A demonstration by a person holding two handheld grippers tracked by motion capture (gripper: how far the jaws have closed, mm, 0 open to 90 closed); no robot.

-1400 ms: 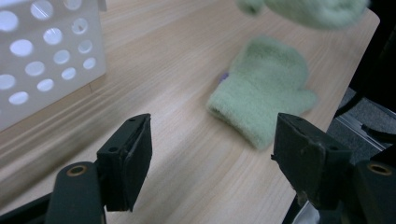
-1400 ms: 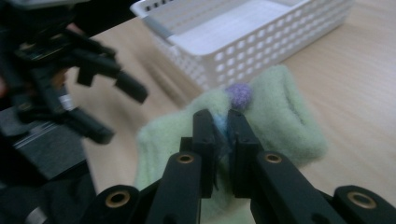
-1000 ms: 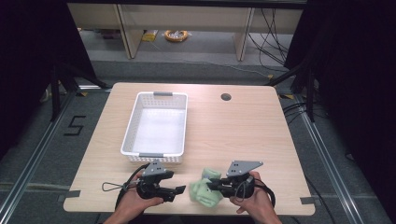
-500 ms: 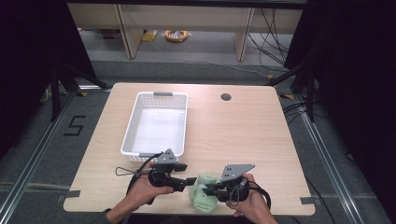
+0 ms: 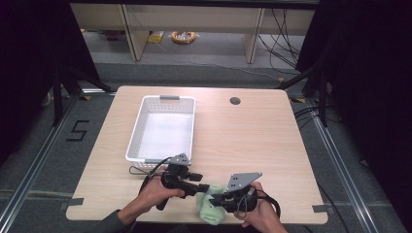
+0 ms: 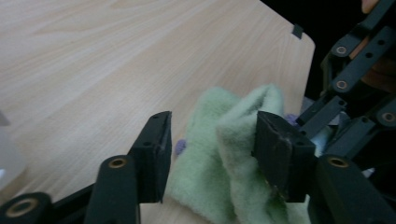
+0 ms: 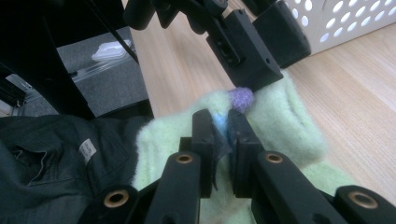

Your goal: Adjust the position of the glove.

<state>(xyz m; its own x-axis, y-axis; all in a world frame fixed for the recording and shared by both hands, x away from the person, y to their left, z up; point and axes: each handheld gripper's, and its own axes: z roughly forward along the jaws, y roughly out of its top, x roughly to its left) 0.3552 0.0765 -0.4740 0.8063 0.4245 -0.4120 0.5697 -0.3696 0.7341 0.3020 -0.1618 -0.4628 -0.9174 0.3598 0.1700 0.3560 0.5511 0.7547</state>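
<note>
One green fleece cloth point(image 5: 210, 208) lay at the tabletop's point(image 5: 252, 141) six-o'clock edge, not yet in the white basket point(image 5: 163, 128) at eleven o'clock. Your right hand-held gripper point(image 7: 219, 133) was clamped on a fold; your left hand-held gripper point(image 6: 210, 154) had just been closing around a raised fold, one pad touching. From the right gripper view you saw a purple bobble point(image 7: 242, 99), hidden from the high view.

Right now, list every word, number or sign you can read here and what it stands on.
"5": black mark on the grey floor left of the table.
Small label on the dark garment in the right gripper view: too blurred to read.
Nothing else legible.
</note>
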